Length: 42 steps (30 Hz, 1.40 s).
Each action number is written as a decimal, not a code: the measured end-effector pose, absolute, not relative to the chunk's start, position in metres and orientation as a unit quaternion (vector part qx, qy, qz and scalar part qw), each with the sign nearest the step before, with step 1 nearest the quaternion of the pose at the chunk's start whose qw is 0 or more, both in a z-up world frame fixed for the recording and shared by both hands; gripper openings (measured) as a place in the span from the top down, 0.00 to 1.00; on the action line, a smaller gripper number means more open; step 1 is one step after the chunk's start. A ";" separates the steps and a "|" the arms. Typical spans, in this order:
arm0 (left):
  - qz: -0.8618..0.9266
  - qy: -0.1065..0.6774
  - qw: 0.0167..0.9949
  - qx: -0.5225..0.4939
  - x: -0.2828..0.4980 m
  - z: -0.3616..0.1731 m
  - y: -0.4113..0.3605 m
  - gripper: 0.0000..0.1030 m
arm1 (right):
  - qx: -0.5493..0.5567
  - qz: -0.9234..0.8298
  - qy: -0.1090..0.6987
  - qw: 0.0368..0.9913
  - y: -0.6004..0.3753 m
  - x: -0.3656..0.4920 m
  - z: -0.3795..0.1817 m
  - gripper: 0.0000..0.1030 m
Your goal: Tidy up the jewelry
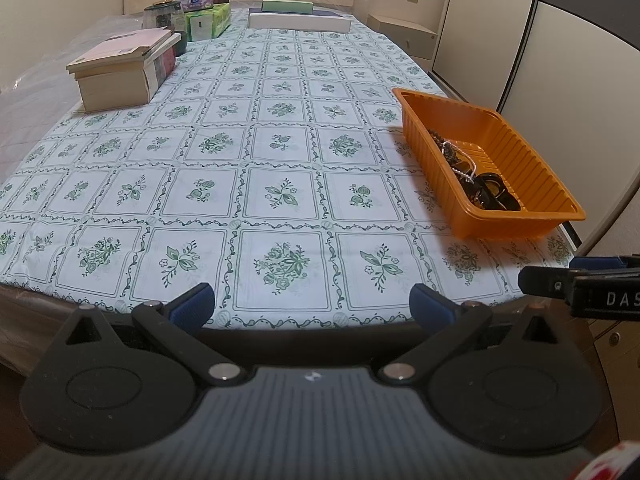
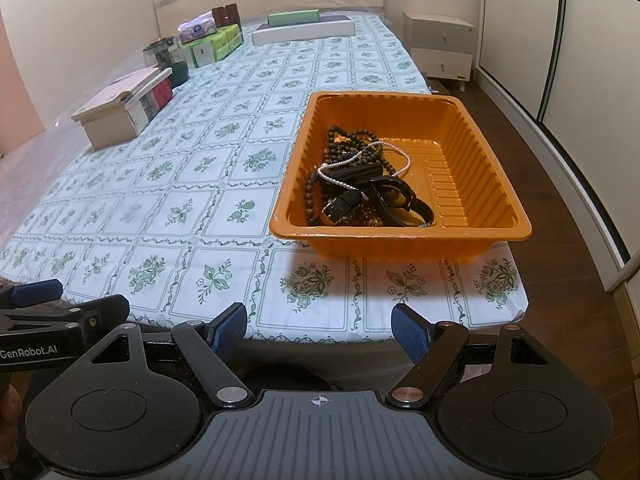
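Jewelry (image 2: 360, 176) in orange tray (image 2: 400, 240), beyond right gripper (image 2: 320, 332)

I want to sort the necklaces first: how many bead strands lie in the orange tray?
2 that I can tell apart in the orange tray: a dark wooden bead strand toward its far left, and a white pearl strand draped over the pile. More may hide underneath.

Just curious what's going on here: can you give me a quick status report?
Left gripper and right gripper: jaws open, empty, at the table's near edge. Jewelry tangled in the orange tray, untouched. Nothing in the way.
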<state>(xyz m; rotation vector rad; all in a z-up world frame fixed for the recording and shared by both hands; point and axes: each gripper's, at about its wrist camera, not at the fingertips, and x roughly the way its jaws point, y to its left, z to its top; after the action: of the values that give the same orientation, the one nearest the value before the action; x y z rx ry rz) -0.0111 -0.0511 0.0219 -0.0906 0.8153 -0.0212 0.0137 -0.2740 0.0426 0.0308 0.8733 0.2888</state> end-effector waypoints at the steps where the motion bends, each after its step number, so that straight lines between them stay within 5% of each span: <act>1: -0.010 0.396 0.917 -0.044 -0.011 0.022 -0.051 0.00 | 0.014 0.139 0.421 0.896 -0.274 0.014 0.043 0.23; 42: -0.014 0.397 0.917 -0.044 -0.008 0.023 -0.056 0.00 | 0.014 0.139 0.421 0.896 -0.275 0.015 0.043 0.23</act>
<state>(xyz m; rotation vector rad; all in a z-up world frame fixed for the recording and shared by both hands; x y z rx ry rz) -0.0083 -0.0560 0.0227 -0.0897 0.8165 -0.0289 0.0148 -0.2747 0.0429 0.0299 0.8730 0.2880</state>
